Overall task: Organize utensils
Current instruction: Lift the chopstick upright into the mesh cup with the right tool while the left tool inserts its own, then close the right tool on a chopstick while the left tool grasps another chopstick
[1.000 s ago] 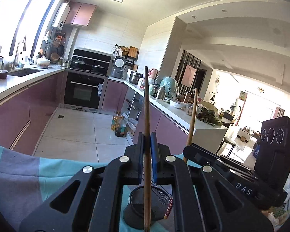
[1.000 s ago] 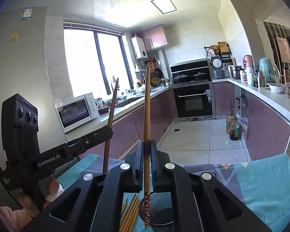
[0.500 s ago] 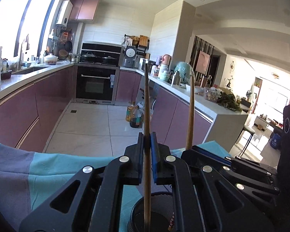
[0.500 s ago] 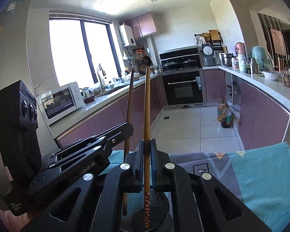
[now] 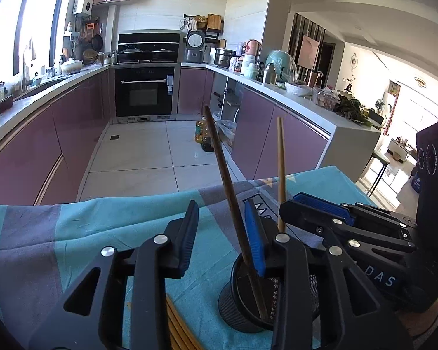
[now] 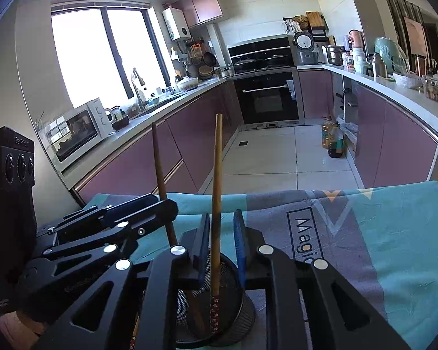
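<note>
While both chopsticks already stand in the cup (image 5: 249, 300), more lie on the cloth (image 5: 73, 233) beside it, so the sorting looks partly done. Left gripper (image 5: 222, 233): jaws have just been opening, now apart; the dark chopstick (image 5: 227, 189) runs between them, leaning against the blue pad, top tilted up and left. Right gripper (image 6: 222, 242): jaws also just opened, clear of the light chopstick (image 6: 216, 198), which stands near upright, patterned end down in the cup. Loose chopsticks (image 5: 179, 328) lie flat, still to gather.
</note>
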Tool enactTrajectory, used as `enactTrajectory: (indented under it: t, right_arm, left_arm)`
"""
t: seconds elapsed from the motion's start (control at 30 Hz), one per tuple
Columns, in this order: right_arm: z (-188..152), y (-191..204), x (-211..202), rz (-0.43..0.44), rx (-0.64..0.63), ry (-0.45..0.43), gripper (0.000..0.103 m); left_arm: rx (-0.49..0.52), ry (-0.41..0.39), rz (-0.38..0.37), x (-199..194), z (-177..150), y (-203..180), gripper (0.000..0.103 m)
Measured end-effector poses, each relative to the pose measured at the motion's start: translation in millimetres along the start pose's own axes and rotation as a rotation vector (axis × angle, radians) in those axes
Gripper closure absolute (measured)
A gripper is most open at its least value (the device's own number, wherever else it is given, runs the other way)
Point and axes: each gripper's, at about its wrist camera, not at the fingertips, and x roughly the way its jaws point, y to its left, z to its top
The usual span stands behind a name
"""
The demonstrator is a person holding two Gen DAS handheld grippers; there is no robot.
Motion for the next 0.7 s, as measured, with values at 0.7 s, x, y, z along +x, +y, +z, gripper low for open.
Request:
enactTrajectory:
  t: [0.7]
  right_arm:
    - [-84,84,-9,0.194,-0.194,0.239,0.066]
  left_arm:
    - [0.028,0.202,0.127,-107,-121,122,0.052]
